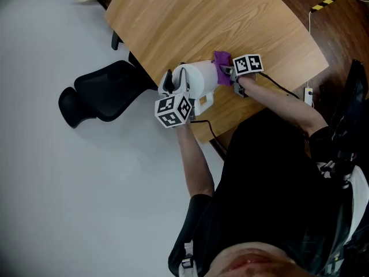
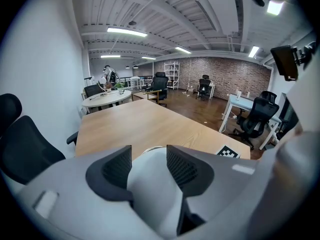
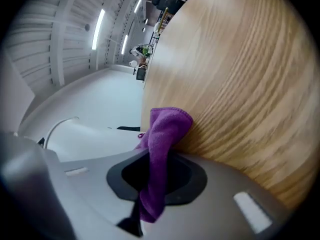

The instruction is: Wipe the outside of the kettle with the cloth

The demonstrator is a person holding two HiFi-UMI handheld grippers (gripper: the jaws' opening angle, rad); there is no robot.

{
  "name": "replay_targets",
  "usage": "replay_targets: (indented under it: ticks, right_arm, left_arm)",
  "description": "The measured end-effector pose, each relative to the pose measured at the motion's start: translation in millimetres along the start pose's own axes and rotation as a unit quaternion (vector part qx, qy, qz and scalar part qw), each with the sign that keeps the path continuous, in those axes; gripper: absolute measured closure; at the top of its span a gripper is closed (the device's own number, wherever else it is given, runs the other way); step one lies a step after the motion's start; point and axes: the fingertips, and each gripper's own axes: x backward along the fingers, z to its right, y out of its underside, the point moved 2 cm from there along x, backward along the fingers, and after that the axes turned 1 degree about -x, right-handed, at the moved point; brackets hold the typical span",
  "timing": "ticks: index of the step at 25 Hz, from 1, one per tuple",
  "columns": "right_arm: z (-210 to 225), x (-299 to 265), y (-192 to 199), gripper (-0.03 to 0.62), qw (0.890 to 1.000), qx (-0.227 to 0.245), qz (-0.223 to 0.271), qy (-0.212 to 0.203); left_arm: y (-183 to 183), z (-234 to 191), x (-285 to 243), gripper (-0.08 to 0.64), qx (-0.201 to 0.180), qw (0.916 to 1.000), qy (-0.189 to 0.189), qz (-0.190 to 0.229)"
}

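Observation:
A white kettle [image 1: 199, 79] stands near the front edge of the wooden table [image 1: 219, 16]. My left gripper [image 1: 181, 92] is at its left side, shut on the kettle's handle [image 2: 150, 184], which fills the gap between the dark pads [image 2: 112, 170]. From the right, my right gripper [image 1: 232, 71] is shut on a purple cloth [image 1: 222, 62]. The cloth lies against the kettle's right side. In the right gripper view the cloth [image 3: 162, 134] hangs pinched between the jaws, with the kettle's white body [image 3: 95, 141] just left of it and the tabletop [image 3: 240, 84] behind.
A black office chair [image 1: 104, 91] stands on the pale floor left of the table. A black cable [image 1: 202, 123] drops over the table's front edge. The person's body fills the lower right. More desks and chairs [image 2: 257, 116] stand far across the room.

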Motion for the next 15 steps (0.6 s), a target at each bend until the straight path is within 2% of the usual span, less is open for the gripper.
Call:
replay_targets:
  ticks: [5,7,9,11,13,15]
  right_arm:
    - [16.5,-4.7,22.6,0.543,0.999,0.022,-0.026,0.022]
    - [11.1,-9.3,17.5,0.543,0.999,0.024,-0.033,0.018]
    - [6.5,-10.7,15.0,0.543,0.999,0.023,-0.039,0.018]
    - [4.4,-9.7,18.9,0.543,0.998,0.022,-0.047,0.024]
    - [4.9,-5.6,19.5,0.541,0.998,0.017,-0.051,0.024]
    - [4.1,3.6,13.6,0.540,0.999,0.006,-0.045,0.011]
  left_arm:
    - [20.1,3.0,4.2,0.495,-0.012,0.9997,0.016,-0.015]
    - [11.7,-2.4,0.1,0.497,-0.026,0.9989,0.037,-0.015]
    - [3.6,-4.4,-3.9,0.500,-0.051,0.9959,0.073,-0.015]
    - [-0.4,-2.9,-5.2,0.506,-0.083,0.9890,0.121,-0.014]
    - [-2.6,1.5,-9.9,0.508,-0.117,0.9784,0.170,-0.011]
    - [-3.2,8.4,-19.3,0.538,-0.144,0.9683,0.204,-0.012]
